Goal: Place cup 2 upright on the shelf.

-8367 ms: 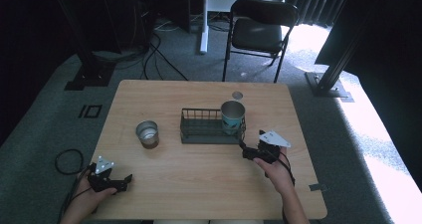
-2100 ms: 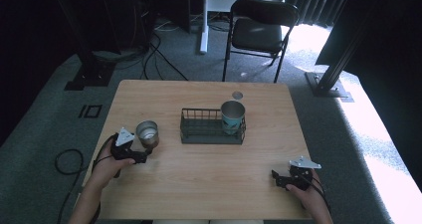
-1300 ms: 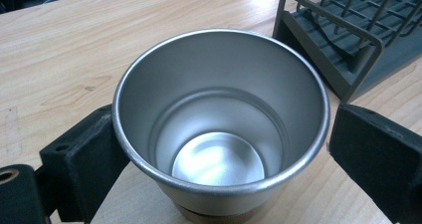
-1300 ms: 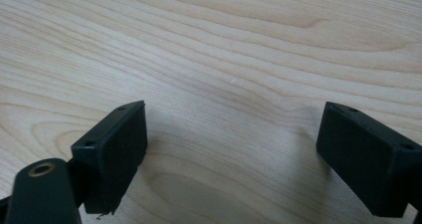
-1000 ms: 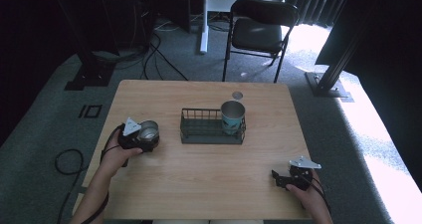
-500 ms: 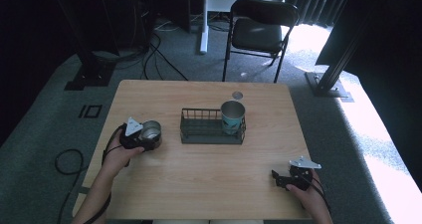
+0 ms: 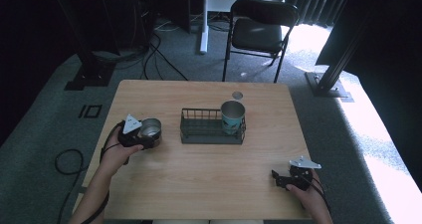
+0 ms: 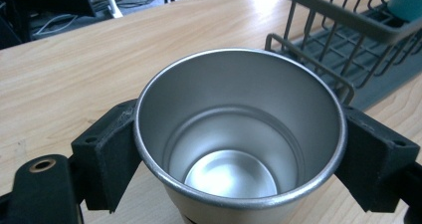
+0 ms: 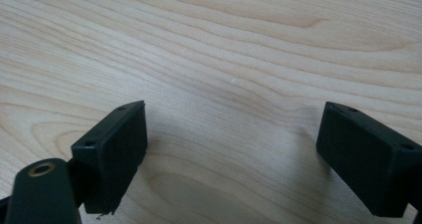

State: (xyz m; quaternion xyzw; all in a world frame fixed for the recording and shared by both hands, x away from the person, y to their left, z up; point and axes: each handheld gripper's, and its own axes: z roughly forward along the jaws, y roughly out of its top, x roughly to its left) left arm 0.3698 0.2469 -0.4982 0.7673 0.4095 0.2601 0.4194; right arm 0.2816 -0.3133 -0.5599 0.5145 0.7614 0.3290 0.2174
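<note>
My left gripper point(image 8: 239, 149) has its jaws tight on both sides of the steel cup point(image 8: 239, 134), so no spare room there. Just beside it on the right is the wire rack point(image 7: 212, 129), a low wall across the middle of the table point(image 7: 199, 184), with the teal cup point(image 7: 233, 116) sticking up at its right end. The near half is bare wood, plenty of room to sweep. My right gripper point(image 9: 231, 149) sits there, jaws wide apart, well clear of everything.
</note>
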